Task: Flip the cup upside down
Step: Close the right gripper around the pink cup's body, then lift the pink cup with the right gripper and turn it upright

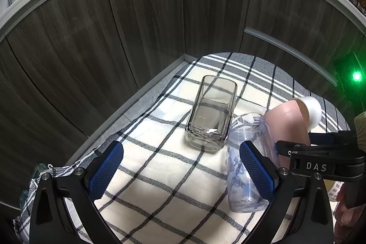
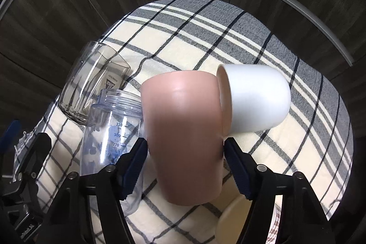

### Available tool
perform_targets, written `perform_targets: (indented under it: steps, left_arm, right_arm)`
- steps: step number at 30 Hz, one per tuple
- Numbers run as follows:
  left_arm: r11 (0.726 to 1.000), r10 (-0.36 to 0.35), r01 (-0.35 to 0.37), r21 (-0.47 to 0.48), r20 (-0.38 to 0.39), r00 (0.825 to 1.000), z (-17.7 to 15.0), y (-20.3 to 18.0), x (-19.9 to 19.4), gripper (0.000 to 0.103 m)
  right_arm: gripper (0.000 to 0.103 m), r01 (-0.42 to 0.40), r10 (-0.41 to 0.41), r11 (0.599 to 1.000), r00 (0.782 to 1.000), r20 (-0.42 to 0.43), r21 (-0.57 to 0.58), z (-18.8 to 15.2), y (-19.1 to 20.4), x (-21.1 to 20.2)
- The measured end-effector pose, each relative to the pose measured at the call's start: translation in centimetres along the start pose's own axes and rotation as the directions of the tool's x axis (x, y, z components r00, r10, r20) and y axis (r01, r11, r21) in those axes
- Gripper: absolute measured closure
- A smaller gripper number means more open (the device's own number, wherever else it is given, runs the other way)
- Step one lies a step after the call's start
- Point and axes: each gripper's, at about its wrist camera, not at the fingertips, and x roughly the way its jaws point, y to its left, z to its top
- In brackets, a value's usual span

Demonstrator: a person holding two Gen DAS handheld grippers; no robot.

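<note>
R hand-held gripper point(image 2: 185, 148) prob. clamps pink cup point(image 2: 185, 134).

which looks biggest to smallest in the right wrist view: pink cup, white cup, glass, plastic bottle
1. Pink cup, though it is nearest the camera, held in the right gripper.
2. Plastic bottle, partly hidden by the gripper.
3. White cup and glass look about alike, so no ranking between them.
</note>
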Motion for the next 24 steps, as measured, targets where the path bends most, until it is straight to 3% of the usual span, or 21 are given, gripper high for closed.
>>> perform_targets:
  steps: [7,15,24]
  left_arm:
    - [1.0,-0.007,0.007,0.001,0.011,1.0,0.0,0.4,-0.7,0.0]
    - [1.0,-0.029,0.029,-0.002,0.035,0.999,0.1,1.5,-3.0,0.0]
    - [0.997,-0.08,0.078,0.026,0.09,0.993,-0.4,4.7,-7.2,0.0]
  right_arm:
    - [0.035,-0.016,0.015,0.999,1.0,0.027,0.043,-0.5,-0.6,-0.7]
    - [0.035,-0.013,0.003,0.993,0.997,0.082,0.117,-1.5,-0.9,-4.2]
    - [0.035,-0.042,0.004,0.964,0.99,0.144,0.264,-5.4,0.8,-9.5]
